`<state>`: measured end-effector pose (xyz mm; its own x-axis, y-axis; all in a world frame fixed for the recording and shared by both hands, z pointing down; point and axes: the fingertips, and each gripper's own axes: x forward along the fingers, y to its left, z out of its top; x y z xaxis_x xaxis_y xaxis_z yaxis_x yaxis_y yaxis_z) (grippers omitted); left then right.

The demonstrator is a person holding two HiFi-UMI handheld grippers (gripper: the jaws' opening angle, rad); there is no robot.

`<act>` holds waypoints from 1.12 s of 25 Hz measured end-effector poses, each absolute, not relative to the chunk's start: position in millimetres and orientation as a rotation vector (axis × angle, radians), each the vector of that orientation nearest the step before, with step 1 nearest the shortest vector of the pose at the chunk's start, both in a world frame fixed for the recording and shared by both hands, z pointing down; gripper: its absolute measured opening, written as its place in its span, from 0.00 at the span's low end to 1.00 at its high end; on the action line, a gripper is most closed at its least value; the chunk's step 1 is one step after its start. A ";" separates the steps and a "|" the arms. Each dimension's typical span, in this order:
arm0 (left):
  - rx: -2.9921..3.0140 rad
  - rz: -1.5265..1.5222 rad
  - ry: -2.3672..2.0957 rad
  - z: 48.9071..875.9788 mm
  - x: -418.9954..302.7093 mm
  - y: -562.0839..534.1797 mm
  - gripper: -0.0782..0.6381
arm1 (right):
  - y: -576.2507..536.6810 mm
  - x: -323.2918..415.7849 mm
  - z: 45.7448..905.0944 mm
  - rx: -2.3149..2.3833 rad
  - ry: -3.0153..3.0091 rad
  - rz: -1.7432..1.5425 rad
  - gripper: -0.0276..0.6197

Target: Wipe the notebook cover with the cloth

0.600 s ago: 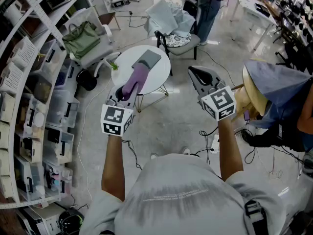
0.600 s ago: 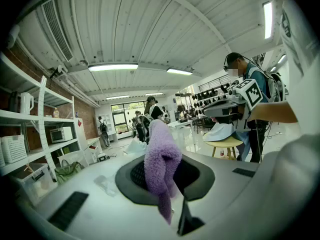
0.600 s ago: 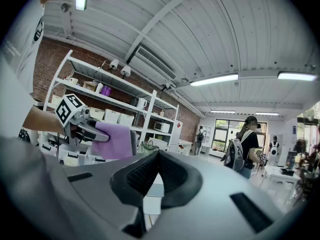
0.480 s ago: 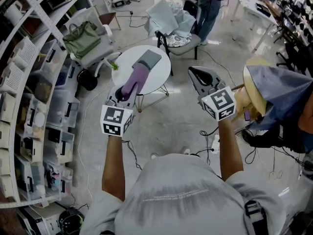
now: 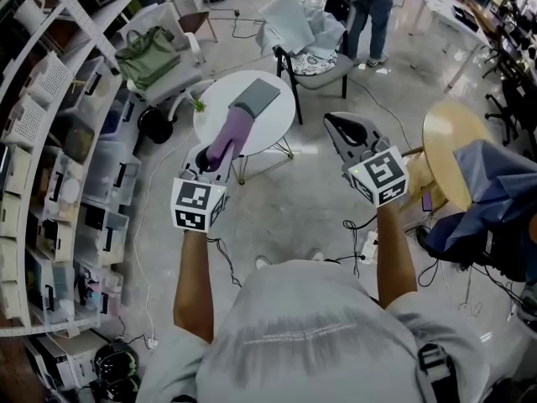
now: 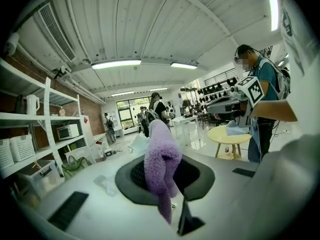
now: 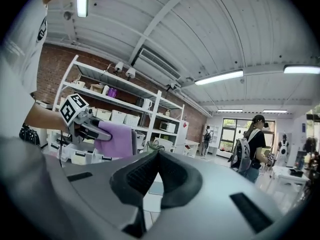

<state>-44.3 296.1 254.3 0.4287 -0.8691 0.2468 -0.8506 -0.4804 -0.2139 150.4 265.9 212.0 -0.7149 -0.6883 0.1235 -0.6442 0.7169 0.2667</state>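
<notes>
Right gripper [image 7: 157, 153] jaws touch at the tips, empty; left of them the left gripper [image 7: 96, 132] pinches a purple cloth [image 7: 116, 140]

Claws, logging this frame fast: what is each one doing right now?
Left claw: closed on the purple cloth.
Right claw: closed, holding nothing.

Round white table [image 5: 273, 128] on thin metal legs, standing on a glossy grey floor [image 5: 294, 208]. On top: one grey notebook [image 5: 254, 96], lying flat toward the far edge, and a small green item [image 5: 198, 105] at the left rim, kind unclear
</notes>
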 end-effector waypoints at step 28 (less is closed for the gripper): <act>-2.590 -0.576 1.725 292.4 -21.7 194.7 0.18 | 152.0 188.5 254.8 0.964 -2.707 -0.190 0.05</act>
